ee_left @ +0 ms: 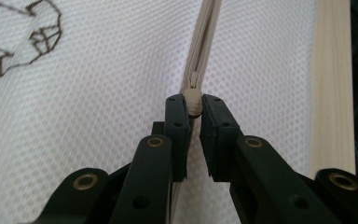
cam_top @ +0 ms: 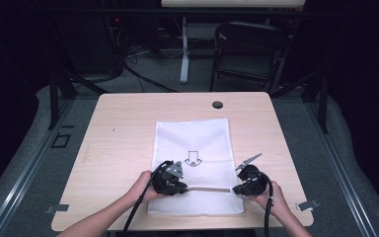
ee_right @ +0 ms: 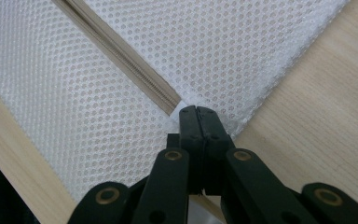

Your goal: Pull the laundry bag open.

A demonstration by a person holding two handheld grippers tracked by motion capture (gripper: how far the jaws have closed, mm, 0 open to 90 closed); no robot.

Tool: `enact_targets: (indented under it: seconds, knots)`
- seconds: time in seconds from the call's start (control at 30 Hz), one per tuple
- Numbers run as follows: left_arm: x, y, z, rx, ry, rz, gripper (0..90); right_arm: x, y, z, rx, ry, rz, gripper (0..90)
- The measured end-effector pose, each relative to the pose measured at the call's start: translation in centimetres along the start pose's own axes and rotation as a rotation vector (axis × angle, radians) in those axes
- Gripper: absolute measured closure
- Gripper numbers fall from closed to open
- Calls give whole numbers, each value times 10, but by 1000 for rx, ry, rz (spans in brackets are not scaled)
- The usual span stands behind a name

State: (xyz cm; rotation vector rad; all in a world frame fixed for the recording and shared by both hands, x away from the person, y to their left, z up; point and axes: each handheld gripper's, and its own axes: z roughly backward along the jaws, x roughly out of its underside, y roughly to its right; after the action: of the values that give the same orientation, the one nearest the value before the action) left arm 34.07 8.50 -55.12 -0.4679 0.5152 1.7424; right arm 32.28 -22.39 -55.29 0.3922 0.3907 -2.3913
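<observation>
A white mesh bag (cam_top: 192,143) with a printed arrow mark lies flat on the wooden table (cam_top: 123,123). A beige zipper (cam_top: 209,189) runs across its near end. My left gripper (cam_top: 181,187) sits at the zipper's left part, its jaws shut on the beige zipper pull (ee_left: 194,103). My right gripper (cam_top: 237,189) is at the bag's right edge, shut on the end of the zipper (ee_right: 179,108) where the mesh meets the table. Both grippers lie low on the bag, pointing toward each other.
A small black round cap (cam_top: 217,104) sits in the table top behind the bag. Bare wood surrounds the bag on the left and right. A folding chair (cam_top: 246,49) and a stand leg (cam_top: 184,54) are beyond the table's far edge.
</observation>
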Motion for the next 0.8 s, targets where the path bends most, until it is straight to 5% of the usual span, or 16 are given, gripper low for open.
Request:
enact_targets:
  seconds: [0.37, 0.8]
  knots:
    - [19, -6, 14, -17, -1, 43, 815, 0, 0, -1, 0, 9, -13, 900]
    - [26, -5, 17, -12, -14, 44, 815, 0, 0, -1, -13, 14, -22, 900]
